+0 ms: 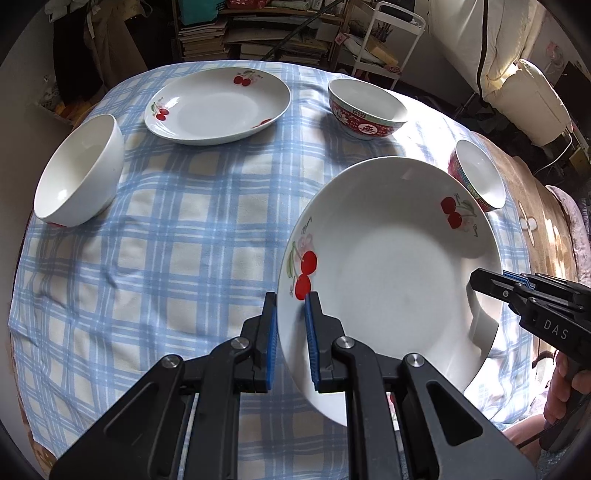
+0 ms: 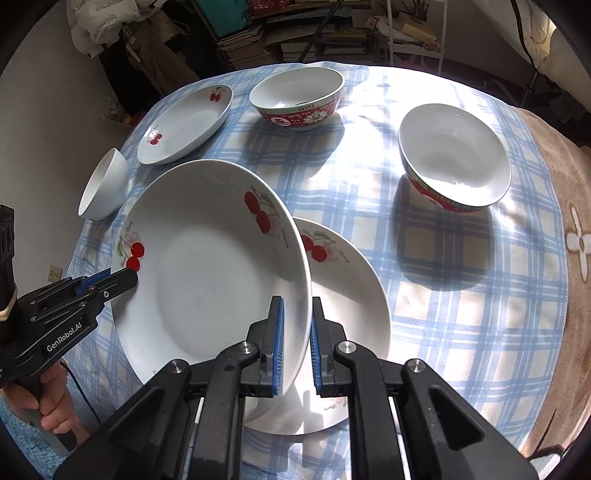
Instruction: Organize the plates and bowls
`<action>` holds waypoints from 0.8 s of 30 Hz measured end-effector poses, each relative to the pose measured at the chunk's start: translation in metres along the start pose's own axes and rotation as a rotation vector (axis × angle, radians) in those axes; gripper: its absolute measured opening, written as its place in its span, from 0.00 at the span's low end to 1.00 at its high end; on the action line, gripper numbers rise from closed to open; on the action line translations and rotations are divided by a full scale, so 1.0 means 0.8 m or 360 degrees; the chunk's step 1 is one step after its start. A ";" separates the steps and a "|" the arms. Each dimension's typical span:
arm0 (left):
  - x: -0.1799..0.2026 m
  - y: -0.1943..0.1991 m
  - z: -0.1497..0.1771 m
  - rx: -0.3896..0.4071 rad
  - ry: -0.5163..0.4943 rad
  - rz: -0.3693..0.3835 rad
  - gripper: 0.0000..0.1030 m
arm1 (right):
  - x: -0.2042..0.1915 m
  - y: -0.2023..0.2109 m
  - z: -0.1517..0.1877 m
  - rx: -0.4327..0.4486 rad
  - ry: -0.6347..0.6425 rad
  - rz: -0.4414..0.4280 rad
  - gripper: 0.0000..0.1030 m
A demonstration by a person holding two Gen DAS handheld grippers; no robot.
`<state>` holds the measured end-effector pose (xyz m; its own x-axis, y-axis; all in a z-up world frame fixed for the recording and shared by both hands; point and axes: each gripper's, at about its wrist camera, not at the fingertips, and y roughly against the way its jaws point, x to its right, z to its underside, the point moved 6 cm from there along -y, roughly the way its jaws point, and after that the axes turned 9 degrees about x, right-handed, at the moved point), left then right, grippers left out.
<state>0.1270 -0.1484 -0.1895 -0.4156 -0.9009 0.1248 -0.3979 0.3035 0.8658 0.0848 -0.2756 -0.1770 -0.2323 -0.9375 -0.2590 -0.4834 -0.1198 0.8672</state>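
A white cherry-print plate [image 1: 399,280] [image 2: 207,280] hangs tilted above the table, held on opposite rims by both grippers. My left gripper [image 1: 291,299] [image 2: 130,276] is shut on its left rim, my right gripper [image 2: 297,301] [image 1: 474,281] on its right rim. Beneath it, a second cherry plate [image 2: 347,295] lies on the blue checked cloth [image 1: 166,236], partly hidden. A third cherry plate [image 1: 218,105] [image 2: 184,125] sits at the far side. A plain white bowl [image 1: 79,171] [image 2: 103,184] stands at the left, and two red patterned bowls [image 1: 365,109] [image 2: 297,99], [image 1: 480,175] [image 2: 454,162] further right.
The cloth ends over a brown blanket [image 2: 554,221] on the right. Beyond the table stand stacked books on shelves [image 1: 266,33] and a white metal rack [image 1: 391,33]. A person's hand [image 2: 51,402] grips the left tool's handle at the near left.
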 end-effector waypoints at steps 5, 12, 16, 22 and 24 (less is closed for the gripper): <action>0.015 -0.015 0.014 -0.0051 0.0009 0.0024 0.14 | 0.019 -0.003 0.005 -0.0024 -0.0029 0.0064 0.14; 0.030 -0.028 0.022 -0.0072 -0.0055 -0.0027 0.14 | 0.039 -0.017 0.012 -0.0083 -0.0067 0.0114 0.16; 0.034 -0.039 0.028 -0.0104 -0.0037 -0.0019 0.14 | 0.045 -0.022 0.015 -0.0110 -0.0087 0.0140 0.16; 0.043 -0.051 0.036 -0.0144 -0.0055 -0.0012 0.14 | 0.056 -0.022 0.016 -0.0118 -0.0124 0.0165 0.16; 0.043 -0.053 0.037 -0.0148 -0.0055 -0.0019 0.14 | 0.057 -0.022 0.016 -0.0117 -0.0129 0.0163 0.16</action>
<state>0.1053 -0.1833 -0.2359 -0.4400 -0.8926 0.0985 -0.3259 0.2610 0.9087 0.0721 -0.3118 -0.2095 -0.3461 -0.9170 -0.1985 -0.3912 -0.0512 0.9189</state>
